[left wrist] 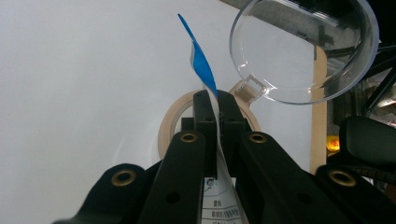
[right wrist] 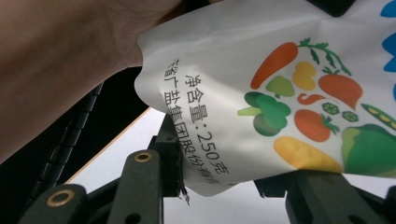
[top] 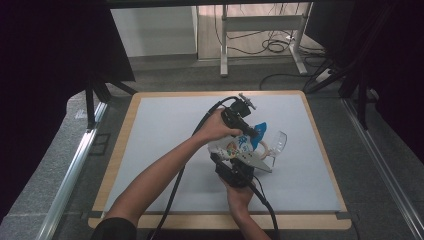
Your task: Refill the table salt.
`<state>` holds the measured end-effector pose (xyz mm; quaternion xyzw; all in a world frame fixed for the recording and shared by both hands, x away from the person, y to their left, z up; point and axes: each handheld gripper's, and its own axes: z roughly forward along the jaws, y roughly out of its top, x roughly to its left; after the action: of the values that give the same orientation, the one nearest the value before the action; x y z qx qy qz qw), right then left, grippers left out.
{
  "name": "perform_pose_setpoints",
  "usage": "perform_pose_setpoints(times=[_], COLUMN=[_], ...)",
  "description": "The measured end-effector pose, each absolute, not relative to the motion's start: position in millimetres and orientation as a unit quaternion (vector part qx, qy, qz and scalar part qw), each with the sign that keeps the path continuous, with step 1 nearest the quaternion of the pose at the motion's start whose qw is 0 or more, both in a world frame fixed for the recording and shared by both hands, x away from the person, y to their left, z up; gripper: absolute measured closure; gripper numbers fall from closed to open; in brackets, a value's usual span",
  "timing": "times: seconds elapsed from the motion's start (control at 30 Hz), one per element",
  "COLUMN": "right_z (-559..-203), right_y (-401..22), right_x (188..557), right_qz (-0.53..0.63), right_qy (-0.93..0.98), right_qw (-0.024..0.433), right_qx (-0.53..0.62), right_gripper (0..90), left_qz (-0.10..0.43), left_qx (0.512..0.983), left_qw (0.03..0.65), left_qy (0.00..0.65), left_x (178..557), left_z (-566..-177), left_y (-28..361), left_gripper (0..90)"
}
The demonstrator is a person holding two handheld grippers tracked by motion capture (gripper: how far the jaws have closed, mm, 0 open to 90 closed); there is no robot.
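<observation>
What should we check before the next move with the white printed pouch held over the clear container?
1. Left gripper clamped on the blue top edge of the white printed pouch: ok, jaws shut on the thin film.
2. Right gripper holding the pouch's lower end: ok, the pouch sits between its jaws.
3. Pouch top torn open: cannot tell.
4. Clear round plastic container near the pouch: ok; whether it stands steady, cannot tell.
5. Beige tape ring on the grey mat under the pouch: not ok, it may get in the way.

A lab: black curtains and floor cables.
</observation>
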<state>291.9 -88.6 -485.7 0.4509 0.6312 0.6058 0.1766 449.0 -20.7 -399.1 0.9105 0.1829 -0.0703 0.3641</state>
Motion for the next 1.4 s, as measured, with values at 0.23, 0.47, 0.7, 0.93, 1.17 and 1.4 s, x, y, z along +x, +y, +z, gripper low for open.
perform_pose_setpoints(times=[0.23, 0.47, 0.7, 0.93, 1.17, 1.4], right_z=[-485.7, -485.0, -484.4, -483.5, -483.7, -483.7], right_y=[-88.7, -89.7, -90.7, -91.3, -90.8, -90.8], right_x=[291.8, 291.6, 291.5, 291.3, 291.4, 291.5], right_qz=[0.606, 0.607, 0.608, 0.610, 0.610, 0.610], right_qy=[0.631, 0.631, 0.631, 0.627, 0.627, 0.626], right_qw=[0.178, 0.177, 0.176, 0.177, 0.178, 0.178], right_qx=[0.450, 0.448, 0.449, 0.451, 0.451, 0.451], right_gripper=[60.7, 60.9, 61.2, 61.3, 61.4, 61.5], left_qz=[-0.070, -0.069, -0.069, -0.069, -0.070, -0.069], left_qx=[0.911, 0.912, 0.912, 0.913, 0.913, 0.913], left_qw=[0.363, 0.362, 0.361, 0.359, 0.359, 0.359], left_qy=[0.182, 0.182, 0.180, 0.179, 0.180, 0.180], left_x=[448.8, 448.3, 448.4, 448.5, 448.6, 448.6], left_z=[-398.9, -398.3, -397.7, -397.1, -397.4, -397.4], left_y=[-21.2, -21.5, -22.7, -24.1, -24.3, -24.5], left_gripper=[89.8, 89.7, 89.8, 89.8, 89.7, 89.7])
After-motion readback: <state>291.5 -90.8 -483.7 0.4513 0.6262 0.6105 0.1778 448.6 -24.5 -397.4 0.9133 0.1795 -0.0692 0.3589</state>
